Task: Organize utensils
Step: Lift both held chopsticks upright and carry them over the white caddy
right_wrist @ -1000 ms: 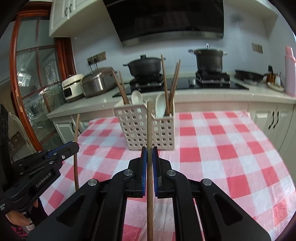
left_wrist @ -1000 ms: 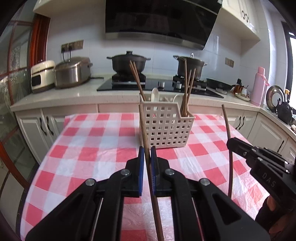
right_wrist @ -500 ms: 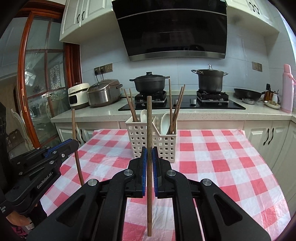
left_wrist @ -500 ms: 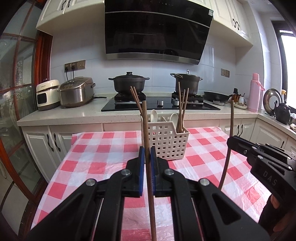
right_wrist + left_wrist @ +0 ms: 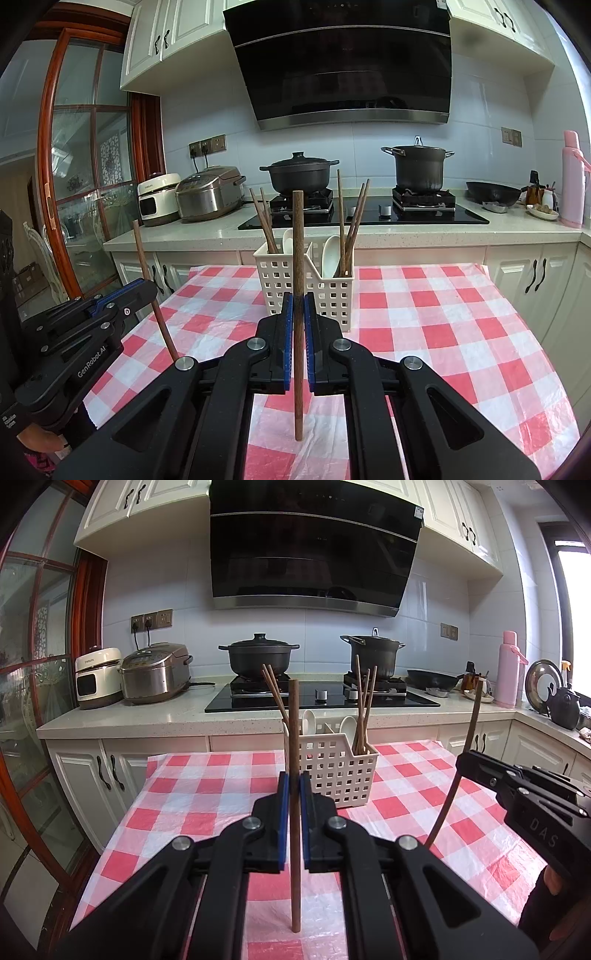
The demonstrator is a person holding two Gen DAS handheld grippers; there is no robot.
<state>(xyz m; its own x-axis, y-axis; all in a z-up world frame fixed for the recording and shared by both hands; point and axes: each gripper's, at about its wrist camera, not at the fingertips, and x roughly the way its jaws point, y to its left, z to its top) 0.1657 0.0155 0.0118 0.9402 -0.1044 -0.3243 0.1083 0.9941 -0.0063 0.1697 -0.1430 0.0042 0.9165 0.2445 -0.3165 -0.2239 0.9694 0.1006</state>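
Both chopstick-clamping tongs [image 5: 292, 794] [image 5: 298, 314] higher; "GenRobot.AI", "DAS" lettering.

left tongs [image 5: 291, 786] clamped, right tongs [image 5: 298, 306] clamped (side by side)

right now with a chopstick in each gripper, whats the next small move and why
Probably carry both forward toward the white basket. The left gripper and right gripper are each shut on an upright chopstick, clear of the checked tablecloth, and the basket, already holding chopsticks and spoons, stands just ahead.
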